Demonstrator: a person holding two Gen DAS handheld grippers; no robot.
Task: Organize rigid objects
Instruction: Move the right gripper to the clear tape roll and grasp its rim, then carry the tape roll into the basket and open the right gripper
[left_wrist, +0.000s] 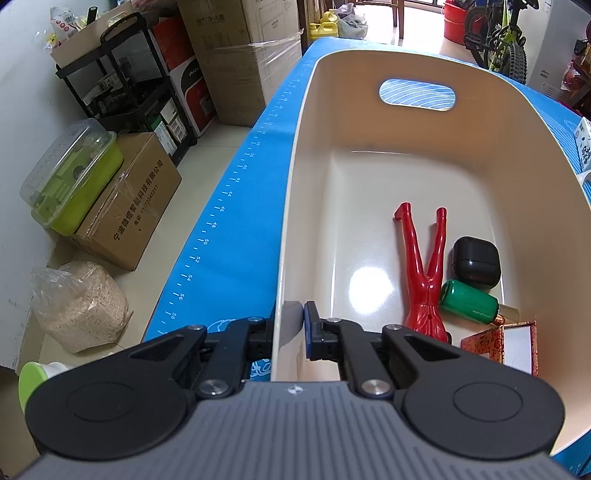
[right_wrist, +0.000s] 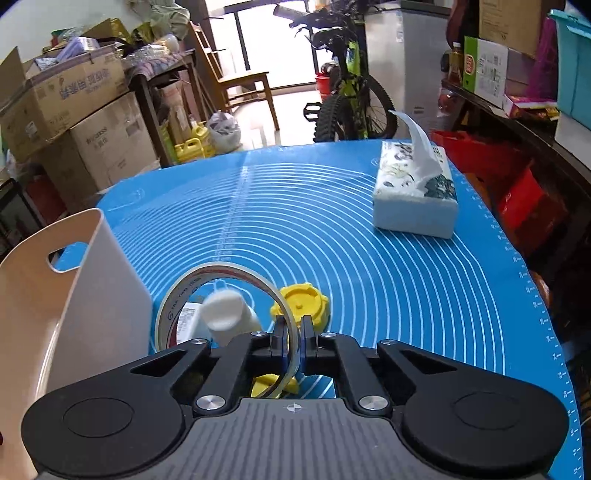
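Note:
My left gripper (left_wrist: 289, 325) is shut on the near wall of the cream plastic bin (left_wrist: 291, 206), one finger outside and one inside. In the bin lie a red figurine (left_wrist: 421, 273), a black case (left_wrist: 475, 261), a green bottle (left_wrist: 469, 302) and a red patterned box (left_wrist: 502, 345). My right gripper (right_wrist: 293, 332) is shut on the rim of a clear tape roll (right_wrist: 207, 284) and holds it upright above the blue mat (right_wrist: 332, 221). A white bottle (right_wrist: 225, 314) and a yellow toy (right_wrist: 301, 299) lie just past the roll. The bin's corner (right_wrist: 74, 280) stands at the left.
A tissue pack (right_wrist: 413, 195) sits on the mat at the far right. The mat's left edge (left_wrist: 221, 221) drops to a floor with cardboard boxes (left_wrist: 129, 206), a sack (left_wrist: 81, 306) and a black rack (left_wrist: 122, 81). A bicycle (right_wrist: 351, 92) stands beyond the table.

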